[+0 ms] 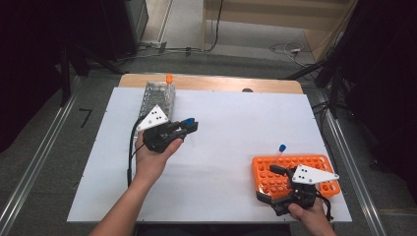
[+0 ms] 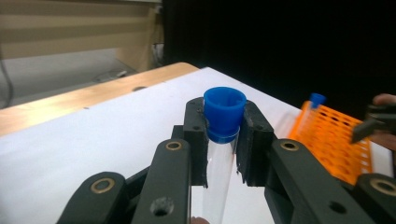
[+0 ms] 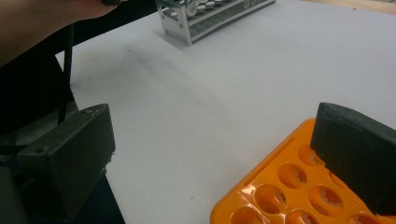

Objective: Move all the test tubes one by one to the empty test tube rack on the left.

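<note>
Blue cap: a blue-capped clear test tube sits clamped between the jaws of the left gripper, gripped just under the cap, with the glass running back down between the jaws.
Left gripper: in the high view the left gripper is held above the white table sheet, left of the middle, with the tube's cap at its tips and the clear body hanging below.
Left hand: the person's left hand holds it from below, the forearm coming in from the bottom edge.
Metal rack: a silvery metal test tube rack stands just beyond the left gripper at the far left of the sheet, with one orange-capped tube upright at its far end.
Right gripper: the right gripper has its jaws spread wide with nothing between them; in the right gripper view one jaw hangs over the corner of the orange rack, the other over the bare sheet.
Orange rack: the orange plastic rack lies at the near right of the sheet, well apart from the held tube, under the right gripper.
Second blue tube: another blue-capped tube stands at the orange rack's far edge.
Right hand: the right hand grips its tool at the sheet's near edge.
</note>
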`<state>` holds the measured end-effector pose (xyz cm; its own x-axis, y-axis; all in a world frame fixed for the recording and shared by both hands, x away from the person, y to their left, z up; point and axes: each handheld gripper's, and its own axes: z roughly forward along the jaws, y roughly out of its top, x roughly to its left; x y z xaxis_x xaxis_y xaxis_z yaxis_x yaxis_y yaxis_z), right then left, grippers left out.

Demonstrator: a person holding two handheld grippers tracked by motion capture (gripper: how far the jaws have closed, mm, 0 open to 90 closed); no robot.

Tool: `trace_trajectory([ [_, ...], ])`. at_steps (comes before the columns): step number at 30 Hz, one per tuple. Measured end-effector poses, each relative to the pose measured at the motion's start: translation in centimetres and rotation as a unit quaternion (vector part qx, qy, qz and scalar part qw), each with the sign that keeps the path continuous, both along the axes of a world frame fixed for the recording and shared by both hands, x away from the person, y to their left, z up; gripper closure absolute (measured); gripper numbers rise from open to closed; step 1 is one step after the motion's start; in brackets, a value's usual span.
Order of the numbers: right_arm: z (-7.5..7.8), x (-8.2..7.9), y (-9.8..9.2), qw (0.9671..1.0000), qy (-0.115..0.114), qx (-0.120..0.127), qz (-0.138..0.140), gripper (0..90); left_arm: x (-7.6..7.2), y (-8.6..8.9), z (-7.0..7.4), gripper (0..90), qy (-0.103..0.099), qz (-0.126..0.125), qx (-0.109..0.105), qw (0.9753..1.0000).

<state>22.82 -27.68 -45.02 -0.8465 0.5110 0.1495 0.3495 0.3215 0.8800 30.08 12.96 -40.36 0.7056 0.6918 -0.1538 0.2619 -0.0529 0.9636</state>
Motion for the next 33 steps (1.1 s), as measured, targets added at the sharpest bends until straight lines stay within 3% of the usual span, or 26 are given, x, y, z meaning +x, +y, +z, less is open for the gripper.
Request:
trace_trajectory([
  [8,0.0,0.1,-0.4,1.0,-0.003,-0.001,-0.005,0.0,1.9,2.3,0.2,76.9,-0.002,0.046,0.009,0.9989],
  [16,-0.2,0.1,-0.4,1.0,0.0,-0.005,-0.007,0.0,3.7,4.1,0.5,76.9,-0.005,0.087,0.01,0.9962],
  [26,-0.3,0.3,-0.6,0.9999,-0.001,-0.006,-0.015,0.0,6.9,5.7,0.4,76.9,-0.008,0.143,0.017,0.9896],
  [29,-0.4,0.3,-0.7,0.9998,-0.001,-0.007,-0.016,0.0,7.8,5.9,0.4,76.9,-0.011,0.157,0.011,0.9874],
  [33,-0.4,0.3,-0.8,0.9998,-0.001,-0.007,-0.017,0.0,9.0,6.1,0.5,76.9,-0.019,0.181,0.011,0.9833],
])
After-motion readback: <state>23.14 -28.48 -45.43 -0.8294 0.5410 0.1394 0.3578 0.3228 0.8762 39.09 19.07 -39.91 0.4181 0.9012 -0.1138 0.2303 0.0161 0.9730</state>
